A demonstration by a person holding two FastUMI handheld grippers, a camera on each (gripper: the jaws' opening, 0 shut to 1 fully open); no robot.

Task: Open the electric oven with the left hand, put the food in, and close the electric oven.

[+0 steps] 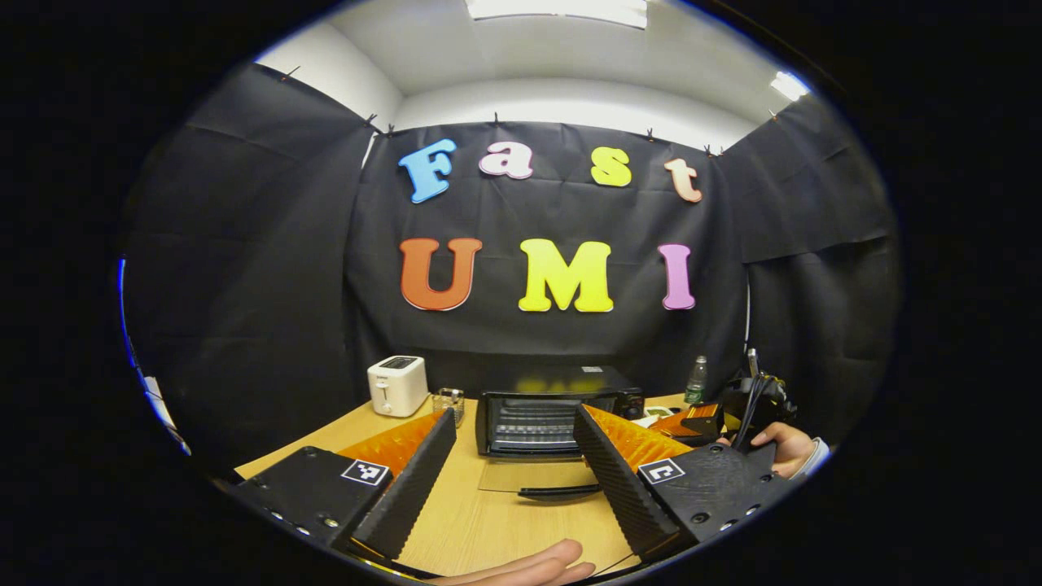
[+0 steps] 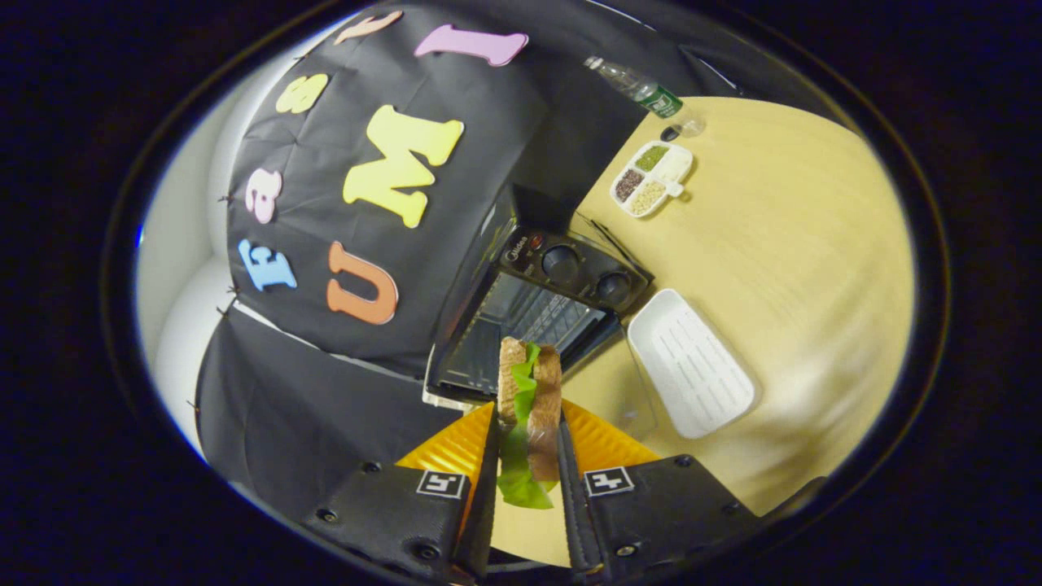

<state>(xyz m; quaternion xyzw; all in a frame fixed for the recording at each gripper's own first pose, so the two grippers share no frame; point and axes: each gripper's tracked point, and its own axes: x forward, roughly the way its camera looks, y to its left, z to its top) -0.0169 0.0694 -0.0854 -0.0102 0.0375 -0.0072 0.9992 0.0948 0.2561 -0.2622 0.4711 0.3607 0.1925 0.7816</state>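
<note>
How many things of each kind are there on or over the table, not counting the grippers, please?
Appliances: 2, the electric oven and the white toaster.
Food: 1, the sandwich in the right gripper.
Trays and dishes: 2, the white tray and the divided dish.
Drinkware: 2, the plastic bottle and the clear glass.
Total: 7.

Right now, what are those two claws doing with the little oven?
A person holds a claw in each hand. The right claw is shut on a sandwich with lettuce, held in front of the electric oven, whose door lies open on the table. The left claw is open and empty, facing the oven. A white tray sits beside it. The food is not in yet.
</note>
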